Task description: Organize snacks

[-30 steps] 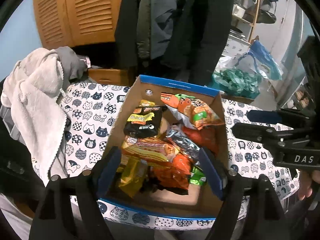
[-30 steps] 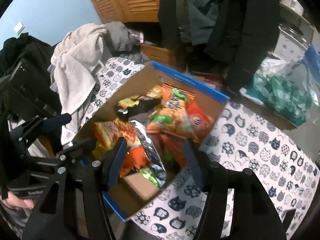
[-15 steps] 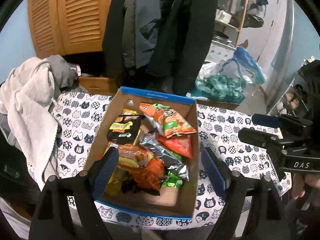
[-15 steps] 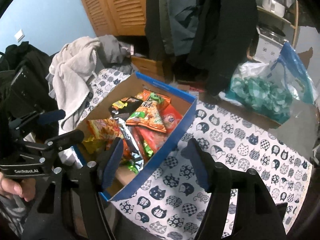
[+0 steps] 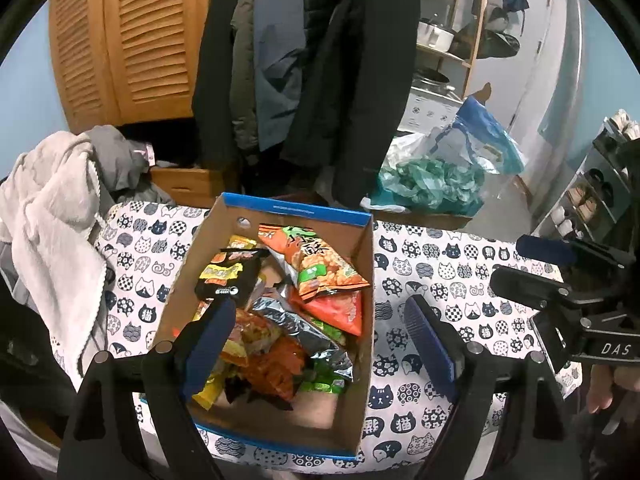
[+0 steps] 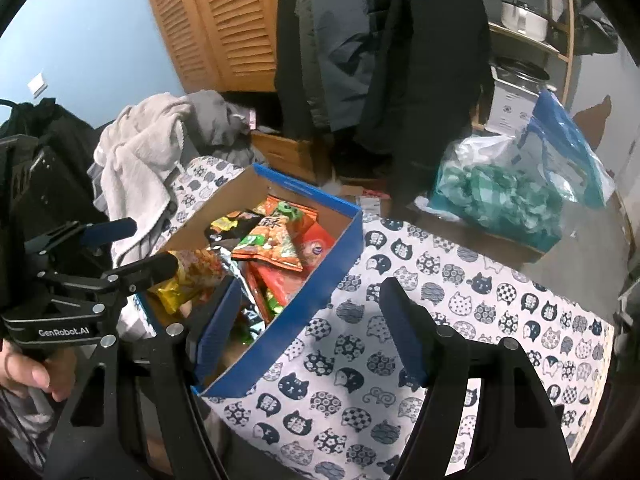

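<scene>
A cardboard box with a blue rim (image 5: 296, 211) stands on the cat-print tablecloth (image 5: 440, 264), full of snack bags. An orange-green bag (image 5: 316, 260) lies on top at the back, a black-yellow bag (image 5: 228, 276) at the left, a silver one (image 5: 296, 324) in the middle. My left gripper (image 5: 316, 344) is open and empty, held above the box's near end. The box also shows in the right wrist view (image 6: 320, 248). My right gripper (image 6: 312, 328) is open and empty, above the box's right wall and the cloth.
A pale towel (image 5: 52, 216) hangs over clothes at the table's left end. Dark coats (image 5: 320, 60) hang behind the table. A bag of teal plastic (image 5: 432, 184) lies at the back right. Bare cloth (image 6: 460, 320) lies right of the box.
Both grippers have pulled back and up from the box, so it looks smaller. The right gripper has shifted right, over the tablecloth. Both stay open and empty.
</scene>
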